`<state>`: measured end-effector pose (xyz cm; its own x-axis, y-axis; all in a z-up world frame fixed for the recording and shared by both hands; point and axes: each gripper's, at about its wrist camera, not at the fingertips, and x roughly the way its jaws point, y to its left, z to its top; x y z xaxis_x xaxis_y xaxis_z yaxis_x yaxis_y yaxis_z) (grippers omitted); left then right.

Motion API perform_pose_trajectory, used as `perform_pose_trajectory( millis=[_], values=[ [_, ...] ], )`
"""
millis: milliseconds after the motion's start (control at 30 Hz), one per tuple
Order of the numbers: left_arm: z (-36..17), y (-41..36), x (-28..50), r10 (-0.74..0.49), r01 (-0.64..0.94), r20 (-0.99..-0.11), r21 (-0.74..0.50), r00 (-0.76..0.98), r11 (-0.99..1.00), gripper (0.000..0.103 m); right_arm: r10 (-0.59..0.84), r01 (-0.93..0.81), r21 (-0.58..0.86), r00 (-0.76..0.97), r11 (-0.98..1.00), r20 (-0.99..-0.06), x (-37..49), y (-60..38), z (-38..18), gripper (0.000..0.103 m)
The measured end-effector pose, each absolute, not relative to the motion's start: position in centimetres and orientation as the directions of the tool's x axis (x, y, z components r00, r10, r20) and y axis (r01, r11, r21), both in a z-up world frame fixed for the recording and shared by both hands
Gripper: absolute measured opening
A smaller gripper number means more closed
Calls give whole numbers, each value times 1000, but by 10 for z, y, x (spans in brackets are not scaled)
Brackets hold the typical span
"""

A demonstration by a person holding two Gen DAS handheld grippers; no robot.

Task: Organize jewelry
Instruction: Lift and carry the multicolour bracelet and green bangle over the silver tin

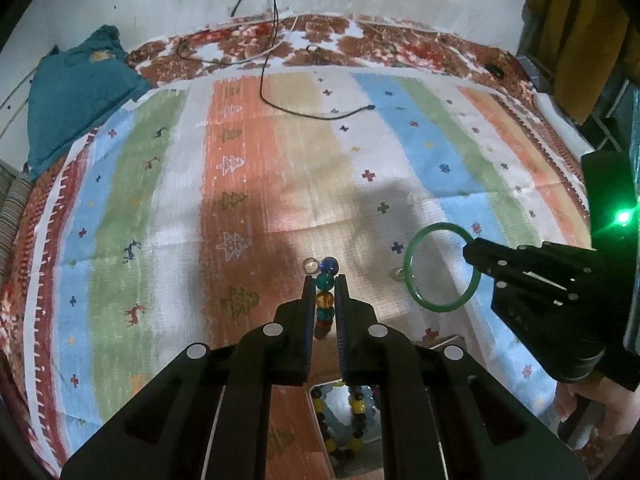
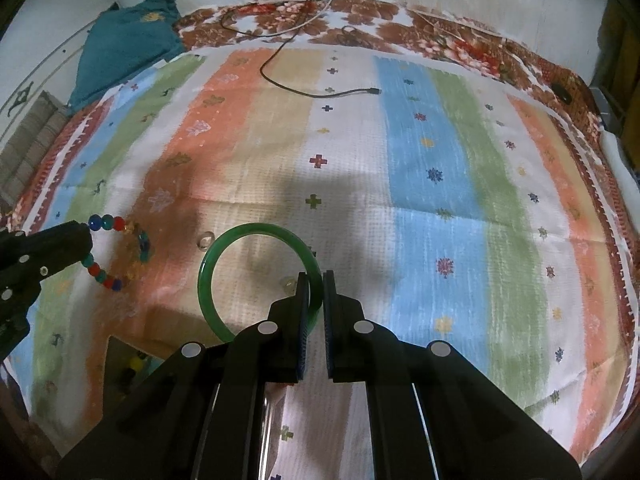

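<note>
My left gripper (image 1: 325,280) is shut on a bracelet of coloured beads (image 1: 324,300) and holds it above the striped cloth. The same bead bracelet (image 2: 116,252) hangs from the left gripper (image 2: 86,236) in the right wrist view. My right gripper (image 2: 316,276) is shut on a green bangle (image 2: 224,256) and holds it upright. The green bangle (image 1: 412,256) and the right gripper (image 1: 470,248) also show in the left wrist view. A mirrored tray (image 1: 320,392) lies below the left gripper and reflects beads. Its corner shows in the right wrist view (image 2: 116,356).
A striped patterned cloth (image 2: 420,168) covers the bed. A black cable (image 1: 280,108) lies at the far middle. A teal fabric (image 1: 76,92) lies at the far left. Two small clear rings (image 2: 205,239) (image 2: 289,282) lie on the cloth near the bangle.
</note>
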<state>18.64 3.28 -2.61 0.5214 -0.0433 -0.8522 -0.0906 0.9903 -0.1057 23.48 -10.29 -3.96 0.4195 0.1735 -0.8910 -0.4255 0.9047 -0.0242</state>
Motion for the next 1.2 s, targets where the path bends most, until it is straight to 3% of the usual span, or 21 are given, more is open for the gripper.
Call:
perform_pose_trajectory(
  millis=[1200],
  values=[
    [-1, 12, 118, -66, -49, -798, -119, 599, 992, 9, 243, -465, -6, 473, 885, -847, 163, -122, -7, 8]
  ],
)
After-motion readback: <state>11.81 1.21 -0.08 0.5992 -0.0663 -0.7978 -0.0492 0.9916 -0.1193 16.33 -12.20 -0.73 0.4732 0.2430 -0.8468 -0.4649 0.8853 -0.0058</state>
